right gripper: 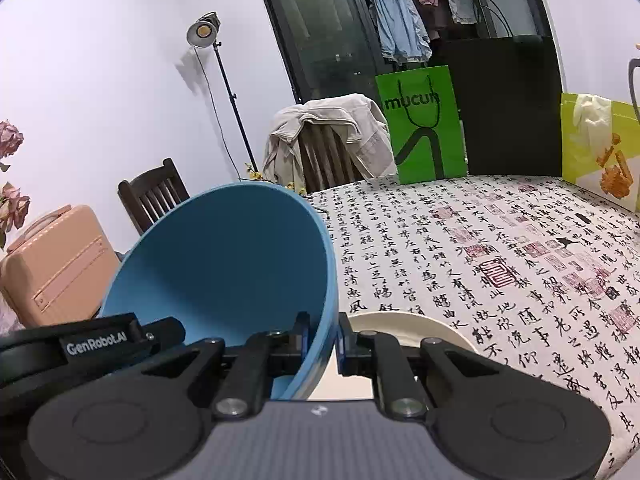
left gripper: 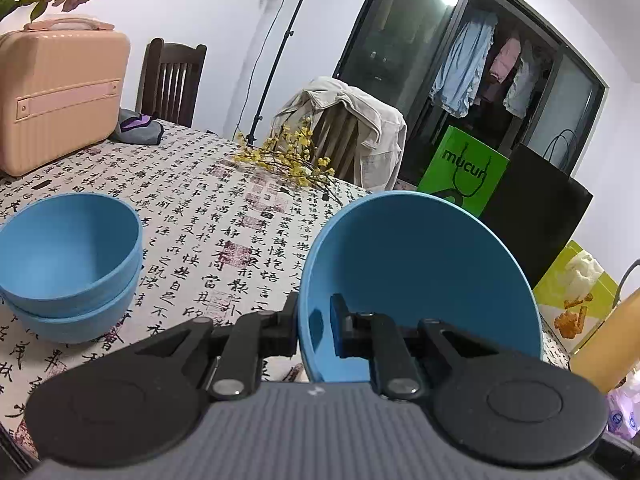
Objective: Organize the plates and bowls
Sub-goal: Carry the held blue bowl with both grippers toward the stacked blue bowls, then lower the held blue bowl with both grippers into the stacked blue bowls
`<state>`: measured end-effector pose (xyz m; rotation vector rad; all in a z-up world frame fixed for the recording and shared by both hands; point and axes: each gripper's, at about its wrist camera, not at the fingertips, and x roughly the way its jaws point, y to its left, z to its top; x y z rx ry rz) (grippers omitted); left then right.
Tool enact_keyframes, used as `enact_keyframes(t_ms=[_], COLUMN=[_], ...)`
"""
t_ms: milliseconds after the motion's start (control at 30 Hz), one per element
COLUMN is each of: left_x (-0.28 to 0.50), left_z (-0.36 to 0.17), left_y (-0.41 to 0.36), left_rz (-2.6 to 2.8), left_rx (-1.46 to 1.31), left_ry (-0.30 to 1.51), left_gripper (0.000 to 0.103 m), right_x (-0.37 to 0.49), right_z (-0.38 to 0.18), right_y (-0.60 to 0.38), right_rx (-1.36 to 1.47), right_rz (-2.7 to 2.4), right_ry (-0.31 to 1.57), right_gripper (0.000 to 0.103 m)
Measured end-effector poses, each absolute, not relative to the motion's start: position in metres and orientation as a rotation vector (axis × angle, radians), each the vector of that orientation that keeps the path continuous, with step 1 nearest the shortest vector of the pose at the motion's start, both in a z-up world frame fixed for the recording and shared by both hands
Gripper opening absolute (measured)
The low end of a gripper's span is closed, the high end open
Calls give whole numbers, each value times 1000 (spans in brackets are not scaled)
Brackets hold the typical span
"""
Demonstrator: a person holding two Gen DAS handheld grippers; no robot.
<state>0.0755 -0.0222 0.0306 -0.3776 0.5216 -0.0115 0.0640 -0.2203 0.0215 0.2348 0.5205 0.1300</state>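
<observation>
Both grippers are clamped on the same round blue plastic bowl (left gripper: 420, 272), held tilted above the table. From the left wrist view, the left gripper (left gripper: 316, 328) pinches the bowl's near rim, one black finger outside the wall and one inside. From the right wrist view, the right gripper (right gripper: 322, 340) bites the opposite rim of that bowl (right gripper: 224, 272) the same way, jaws narrowed onto the thin wall. The other gripper's black body shows at the lower left of the right view, with "GenRobot.AI" printed on it in white.

Off to the left on the table, two more blue bowls (left gripper: 68, 264) sit nested, one inside the other, well apart from the held bowl. A round cream plate (right gripper: 404, 330) lies on the table just beside the right gripper, partly hidden behind it.

A white tablecloth printed with black Chinese calligraphy and red seal stamps (right gripper: 500, 264) covers the table; I cannot read the characters reliably. At the far edge stands a bright green paper bag (right gripper: 422, 128) lettered "mucun", with a yellow-green snack bag (right gripper: 600, 152) nearby.
</observation>
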Motion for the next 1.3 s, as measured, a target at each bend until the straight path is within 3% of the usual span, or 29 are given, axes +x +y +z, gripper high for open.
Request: enact_keyframes(t_ms=[1300], left_x=[84], left_z=[51], left_y=[65], left_rz=[144], left_rx=[-433], left_ry=[449], left_gripper=[16], right_x=[103], right_z=[38], right_y=[-130], right_rx=[197], right_rz=[323], right_ry=[516], right_gripper=[13])
